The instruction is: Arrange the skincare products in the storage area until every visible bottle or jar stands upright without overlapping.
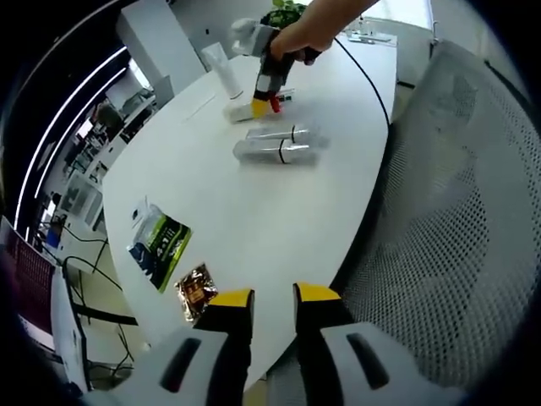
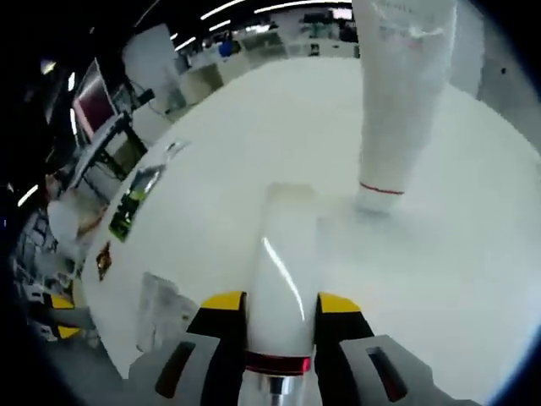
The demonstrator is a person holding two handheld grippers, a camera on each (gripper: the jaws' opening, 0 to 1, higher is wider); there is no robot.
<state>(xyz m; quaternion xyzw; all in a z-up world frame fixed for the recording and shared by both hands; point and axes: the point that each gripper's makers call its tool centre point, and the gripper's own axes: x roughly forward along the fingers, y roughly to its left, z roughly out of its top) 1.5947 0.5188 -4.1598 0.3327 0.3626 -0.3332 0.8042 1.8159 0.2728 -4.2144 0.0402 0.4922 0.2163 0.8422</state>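
Note:
My right gripper (image 1: 265,100), held in a person's hand, reaches down at the far end of the white table (image 1: 245,211) onto a white bottle (image 1: 240,111) lying on its side. Its own view shows the jaws (image 2: 281,306) shut on that white bottle (image 2: 283,271), whose red ring and silver neck sit near the camera. A white tube (image 1: 222,68) (image 2: 397,101) stands upright on its cap just beyond. Two clear bottles (image 1: 279,134) (image 1: 275,151) lie side by side nearer me. My left gripper (image 1: 273,306) hangs over the table's near edge, slightly open, holding nothing.
A green packet (image 1: 159,241) (image 2: 133,201) and a small brown sachet (image 1: 196,292) (image 2: 103,260) lie near the table's edge. A grey mesh chair (image 1: 456,211) stands along the right side. A black cable (image 1: 365,78) runs across the far end, near a plant (image 1: 284,12).

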